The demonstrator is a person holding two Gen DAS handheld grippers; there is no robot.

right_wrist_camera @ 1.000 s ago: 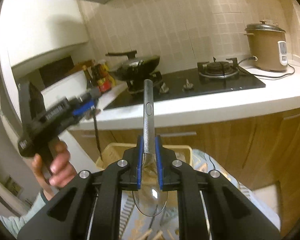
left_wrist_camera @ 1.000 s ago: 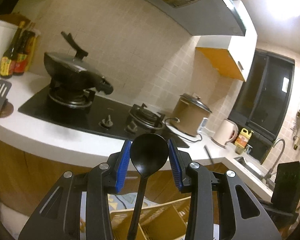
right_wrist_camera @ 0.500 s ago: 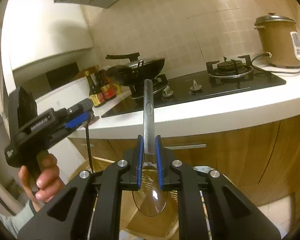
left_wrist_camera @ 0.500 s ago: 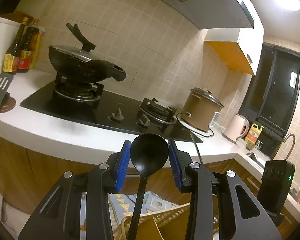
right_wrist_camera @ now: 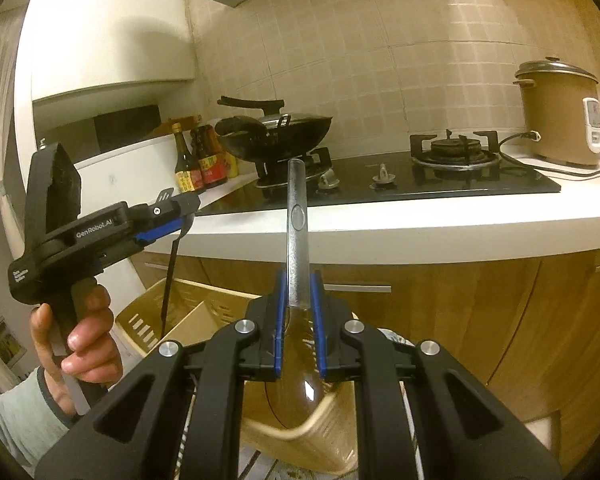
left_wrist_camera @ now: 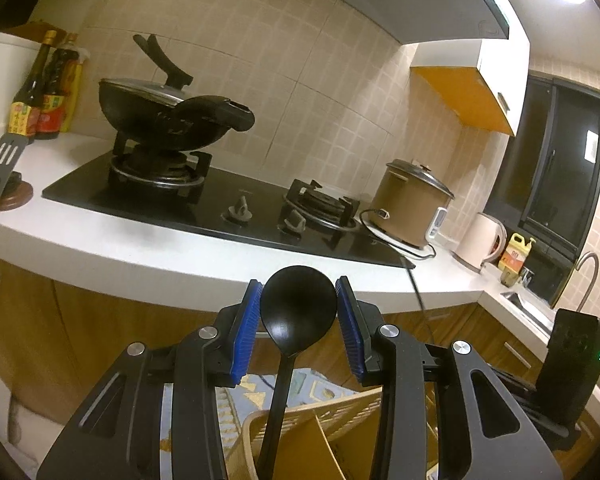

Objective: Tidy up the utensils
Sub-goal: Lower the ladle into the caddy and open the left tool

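My left gripper is shut on the bowl of a black plastic spoon; its handle hangs down into a beige divided utensil basket. The left gripper also shows in the right wrist view, with the black handle dropping into the basket. My right gripper is shut on a metal spoon, handle pointing up and forward, bowl below the fingers, over the basket's near rim.
A white counter carries a black gas hob with a wok, a brown rice cooker, sauce bottles, a kettle and a slotted spatula. Wooden cabinets stand below.
Both grippers have risen and drawn back a little, so more of the counter and hob shows. Each keeps its spoon. The black handle still reaches into the basket.
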